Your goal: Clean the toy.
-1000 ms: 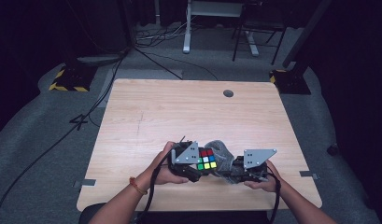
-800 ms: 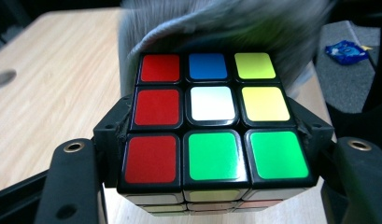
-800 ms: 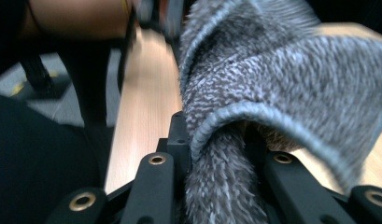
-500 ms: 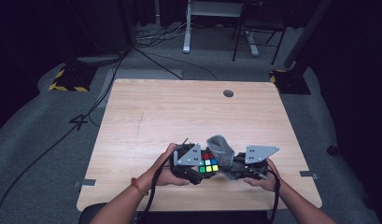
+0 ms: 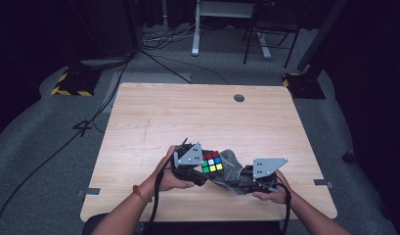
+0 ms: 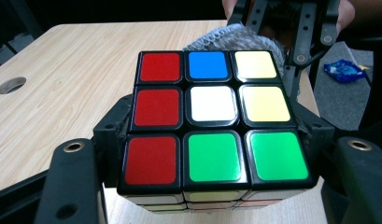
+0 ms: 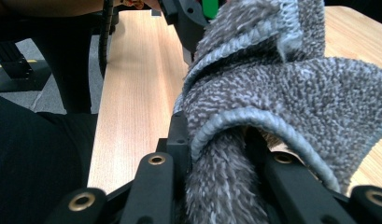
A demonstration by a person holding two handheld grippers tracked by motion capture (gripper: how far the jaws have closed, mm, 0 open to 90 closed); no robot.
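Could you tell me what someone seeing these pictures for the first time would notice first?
Most striking is the colourful puzzle cube, clamped in the left gripper near the front edge of the wooden table, its red, green, yellow, white and blue squares bright against the dark room. Right beside it, the right gripper pinches a fluffy grey cloth that reaches to the cube.
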